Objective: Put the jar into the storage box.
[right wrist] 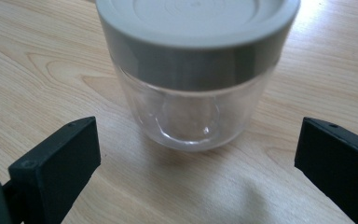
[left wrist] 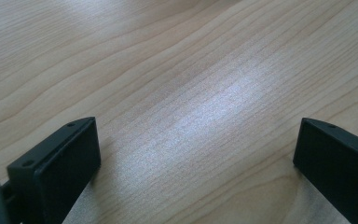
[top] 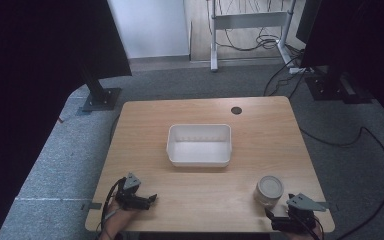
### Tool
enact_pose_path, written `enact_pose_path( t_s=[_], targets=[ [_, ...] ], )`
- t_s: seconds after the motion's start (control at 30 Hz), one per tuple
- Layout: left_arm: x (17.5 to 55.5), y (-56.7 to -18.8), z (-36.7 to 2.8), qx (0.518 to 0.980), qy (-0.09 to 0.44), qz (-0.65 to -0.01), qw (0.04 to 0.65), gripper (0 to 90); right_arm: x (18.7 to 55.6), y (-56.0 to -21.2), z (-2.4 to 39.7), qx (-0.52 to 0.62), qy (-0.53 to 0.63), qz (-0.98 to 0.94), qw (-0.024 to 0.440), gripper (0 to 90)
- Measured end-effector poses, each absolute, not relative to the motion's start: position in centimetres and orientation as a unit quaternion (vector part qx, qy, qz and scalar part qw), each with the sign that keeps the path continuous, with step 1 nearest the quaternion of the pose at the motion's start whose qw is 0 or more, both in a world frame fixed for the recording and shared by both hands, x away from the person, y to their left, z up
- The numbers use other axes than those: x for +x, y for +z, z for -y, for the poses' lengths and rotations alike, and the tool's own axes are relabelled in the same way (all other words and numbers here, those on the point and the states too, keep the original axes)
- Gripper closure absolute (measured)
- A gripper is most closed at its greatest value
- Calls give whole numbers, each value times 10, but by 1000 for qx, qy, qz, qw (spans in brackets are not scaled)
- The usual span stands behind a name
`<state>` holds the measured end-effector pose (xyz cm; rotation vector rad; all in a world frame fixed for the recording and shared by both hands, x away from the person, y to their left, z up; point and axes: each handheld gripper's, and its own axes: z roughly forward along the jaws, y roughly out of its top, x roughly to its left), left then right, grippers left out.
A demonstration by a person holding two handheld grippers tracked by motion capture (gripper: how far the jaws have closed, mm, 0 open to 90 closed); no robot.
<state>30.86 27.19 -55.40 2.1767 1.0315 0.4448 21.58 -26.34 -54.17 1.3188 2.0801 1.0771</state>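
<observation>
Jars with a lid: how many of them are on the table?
1. The jar stands upright near the table's front right corner, just ahead of the open right gripper, apart from the white bin.

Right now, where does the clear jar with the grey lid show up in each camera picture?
High view: the jar stands near the table's front right corner, just ahead of the right gripper.
Right gripper view: the jar sits top centre, upright, just beyond the open fingers.
Left gripper view: bare wood lies between its fingers, no jar.
Shared landmark: the wooden tabletop.
</observation>
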Motion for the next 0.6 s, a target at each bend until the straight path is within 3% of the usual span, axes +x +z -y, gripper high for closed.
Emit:
enact_pose_path(
  t_s=[0.6],
  targets=[
    [309,-554,-272,836,171,-396,339,2,232,-541,253,474,391,-758,220,0]
  ],
)
